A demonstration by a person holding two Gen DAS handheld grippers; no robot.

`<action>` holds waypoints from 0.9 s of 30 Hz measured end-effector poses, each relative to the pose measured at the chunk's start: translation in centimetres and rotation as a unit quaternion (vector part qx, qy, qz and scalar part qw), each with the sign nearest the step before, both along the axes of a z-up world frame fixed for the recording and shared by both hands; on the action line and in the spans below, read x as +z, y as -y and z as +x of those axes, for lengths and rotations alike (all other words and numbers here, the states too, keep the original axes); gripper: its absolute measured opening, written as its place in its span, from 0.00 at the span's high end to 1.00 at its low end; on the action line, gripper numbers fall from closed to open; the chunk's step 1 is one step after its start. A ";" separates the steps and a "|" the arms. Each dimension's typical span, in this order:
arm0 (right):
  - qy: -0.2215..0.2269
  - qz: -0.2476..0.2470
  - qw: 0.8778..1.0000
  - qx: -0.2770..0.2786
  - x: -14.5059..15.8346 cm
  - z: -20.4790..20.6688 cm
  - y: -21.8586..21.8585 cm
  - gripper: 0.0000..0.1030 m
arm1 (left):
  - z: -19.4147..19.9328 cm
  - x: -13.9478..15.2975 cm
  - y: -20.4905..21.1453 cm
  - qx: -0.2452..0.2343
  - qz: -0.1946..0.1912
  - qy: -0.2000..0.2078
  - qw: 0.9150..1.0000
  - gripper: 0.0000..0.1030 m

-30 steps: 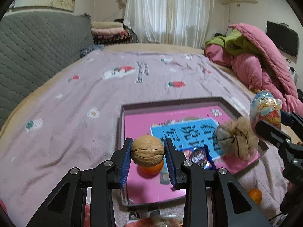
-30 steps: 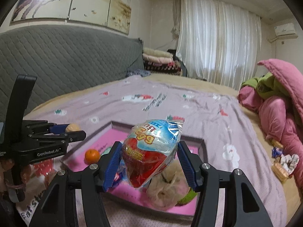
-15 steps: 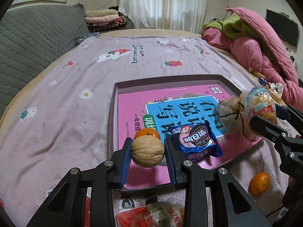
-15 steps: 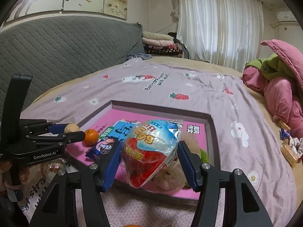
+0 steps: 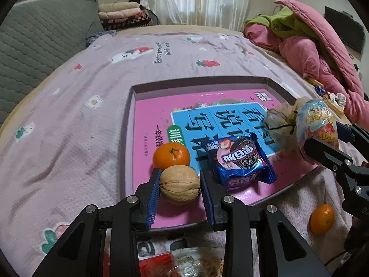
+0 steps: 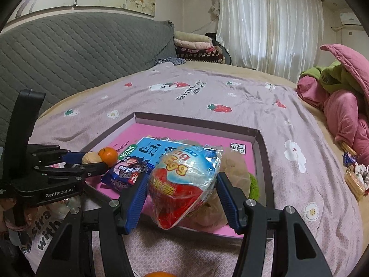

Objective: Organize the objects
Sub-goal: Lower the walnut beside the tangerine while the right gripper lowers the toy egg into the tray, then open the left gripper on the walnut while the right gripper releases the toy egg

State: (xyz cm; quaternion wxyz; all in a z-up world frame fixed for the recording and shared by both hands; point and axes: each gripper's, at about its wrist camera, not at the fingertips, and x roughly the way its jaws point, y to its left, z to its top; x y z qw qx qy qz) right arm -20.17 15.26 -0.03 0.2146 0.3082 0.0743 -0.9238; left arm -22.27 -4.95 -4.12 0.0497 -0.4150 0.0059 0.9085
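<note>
My left gripper (image 5: 180, 184) is shut on a tan walnut (image 5: 180, 184), held low over the near left corner of a shallow pink tray (image 5: 147, 120) on the bed. In the tray lie a tangerine (image 5: 171, 155), a blue cookie packet (image 5: 239, 161) and a clear bag (image 5: 280, 122). My right gripper (image 6: 182, 189) is shut on a red and blue egg-shaped snack packet (image 6: 183, 180), held over the tray's near right edge (image 6: 261, 152). It shows in the left wrist view (image 5: 316, 124) too.
A second tangerine (image 5: 321, 219) lies on the bedspread right of the tray. A red snack bag (image 5: 182, 263) lies below my left gripper. Pink and green quilts (image 5: 306, 43) are piled at the right, with small wrapped sweets (image 6: 355, 175) beside them. A grey headboard (image 6: 69, 53) stands left.
Both grippers have come lower and closer to the tray. The walnut now hangs just in front of the tangerine, and the egg packet sits nearer the clear bag.
</note>
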 end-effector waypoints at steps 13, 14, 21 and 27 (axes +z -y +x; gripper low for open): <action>0.005 0.004 1.000 -0.001 -0.2 -0.4 0.2 0.42 | -0.6 -0.1 0.0 0.009 -0.005 -0.007 1.000 0.67; 0.007 0.003 1.000 0.001 -0.3 -0.5 0.3 0.42 | -0.7 -0.1 0.0 0.010 -0.005 -0.007 1.000 0.67; 0.017 0.013 1.000 0.012 -0.9 -1.3 1.3 0.42 | -0.7 -0.1 -0.1 0.012 -0.012 -0.012 1.000 0.67; 0.025 0.035 0.999 0.013 -1.6 -2.2 2.1 0.42 | -0.8 -0.2 0.0 0.014 -0.017 -0.013 1.000 0.67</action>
